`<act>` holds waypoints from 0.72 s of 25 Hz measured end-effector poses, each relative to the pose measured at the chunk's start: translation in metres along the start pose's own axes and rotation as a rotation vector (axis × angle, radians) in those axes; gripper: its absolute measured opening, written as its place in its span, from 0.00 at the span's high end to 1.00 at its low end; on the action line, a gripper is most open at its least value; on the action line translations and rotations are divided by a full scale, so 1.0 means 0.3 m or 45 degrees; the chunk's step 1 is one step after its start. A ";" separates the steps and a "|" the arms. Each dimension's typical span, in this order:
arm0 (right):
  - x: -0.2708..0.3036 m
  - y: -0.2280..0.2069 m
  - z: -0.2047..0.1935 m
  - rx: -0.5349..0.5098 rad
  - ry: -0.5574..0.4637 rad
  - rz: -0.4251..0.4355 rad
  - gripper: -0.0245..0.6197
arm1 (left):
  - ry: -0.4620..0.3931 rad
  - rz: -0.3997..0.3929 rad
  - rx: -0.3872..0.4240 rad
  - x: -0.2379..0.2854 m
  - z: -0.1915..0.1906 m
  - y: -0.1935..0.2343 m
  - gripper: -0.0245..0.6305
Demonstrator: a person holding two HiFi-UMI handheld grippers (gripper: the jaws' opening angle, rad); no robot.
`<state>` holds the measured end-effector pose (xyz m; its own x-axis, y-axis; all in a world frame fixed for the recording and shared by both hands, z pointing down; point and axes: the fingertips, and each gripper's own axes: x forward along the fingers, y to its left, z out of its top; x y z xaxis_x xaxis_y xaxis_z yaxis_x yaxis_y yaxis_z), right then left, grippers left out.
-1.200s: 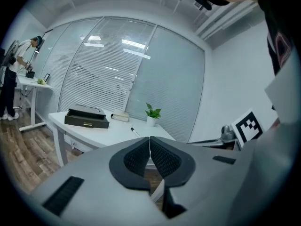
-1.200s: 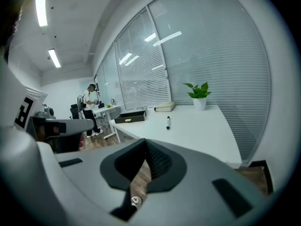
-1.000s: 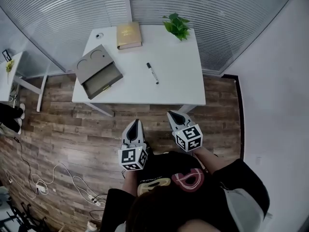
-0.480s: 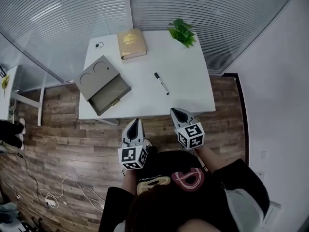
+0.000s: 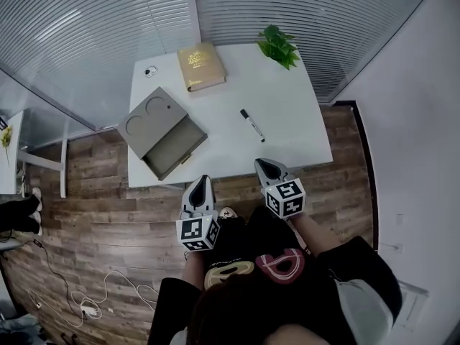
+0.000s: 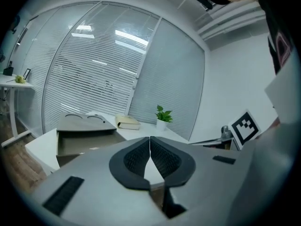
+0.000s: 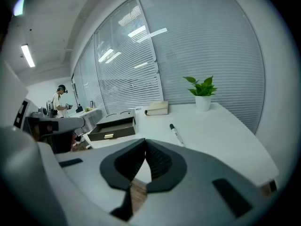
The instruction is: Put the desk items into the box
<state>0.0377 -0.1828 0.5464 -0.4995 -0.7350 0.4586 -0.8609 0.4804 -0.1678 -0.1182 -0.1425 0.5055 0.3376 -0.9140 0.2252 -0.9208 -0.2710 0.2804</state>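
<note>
Hovering by the near edge of the table (image 5: 295,113), the left gripper (image 5: 202,181) and right gripper (image 5: 259,164) both have their jaws pressed together, empty. The pen (image 5: 251,125) lies ahead of the right gripper. The open box (image 5: 164,134) sits ahead-left of the left gripper, with the book (image 5: 200,66) and plant (image 5: 279,46) farther beyond.

A white rectangular surface (image 5: 287,117) stands on a brown wood-plank floor (image 5: 93,221), its far edge against curved glass partition walls covered by grey horizontal blinds (image 5: 93,20). A plain white wall (image 5: 420,121) closes the right side. A smaller white side desk (image 5: 8,164) sits at the far left. White cables (image 5: 108,290) trail across the planks. A ceiling strip light (image 7: 27,55) glows overhead.
</note>
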 end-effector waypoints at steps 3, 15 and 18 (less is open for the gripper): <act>0.031 0.007 0.006 0.014 0.032 0.025 0.95 | 0.000 0.008 -0.003 -0.009 0.011 0.025 0.93; 0.142 0.012 0.015 0.047 0.122 0.060 0.94 | 0.018 0.051 -0.018 -0.012 0.018 0.063 0.93; 0.171 -0.007 0.013 0.036 0.175 0.085 0.94 | -0.001 0.077 -0.036 0.005 0.040 0.079 0.93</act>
<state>0.0134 -0.2233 0.5669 -0.5393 -0.6287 0.5603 -0.8296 0.5110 -0.2251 -0.1417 -0.1540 0.5014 0.2812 -0.9286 0.2420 -0.9337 -0.2065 0.2926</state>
